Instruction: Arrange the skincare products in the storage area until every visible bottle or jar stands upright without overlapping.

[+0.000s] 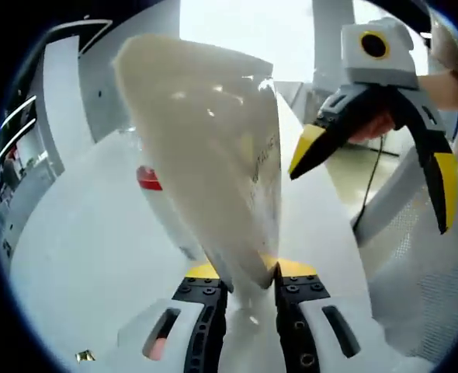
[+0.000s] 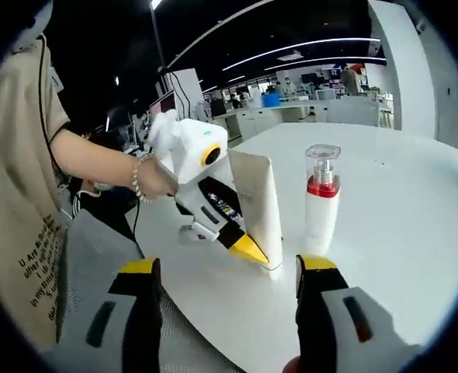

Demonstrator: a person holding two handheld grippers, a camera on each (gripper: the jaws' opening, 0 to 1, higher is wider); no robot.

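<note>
— So where is the tube?
— The cream tube [image 2: 258,210] stands on its cap near the white bench [image 2: 415,210] edge, pinched low by the left gripper [image 2: 241,247], whose jaws are closed on it.
— And the hand?
— The person's hand [image 2: 153,180], beaded bracelet at the wrist, reaches in level from the left.
— The right gripper [image 1: 376,155]?
— Jaws spread wide, holding nothing, raised above the bench beside the tube [image 1: 213,155].
— Anything else?
— A pump bottle [image 2: 320,203] with a red collar stands upright just beside the tube.

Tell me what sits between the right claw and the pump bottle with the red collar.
In the right gripper view, only bare white table lies between the open right claw and the pump bottle; the tube held by the left claw stands just beside that stretch.
</note>
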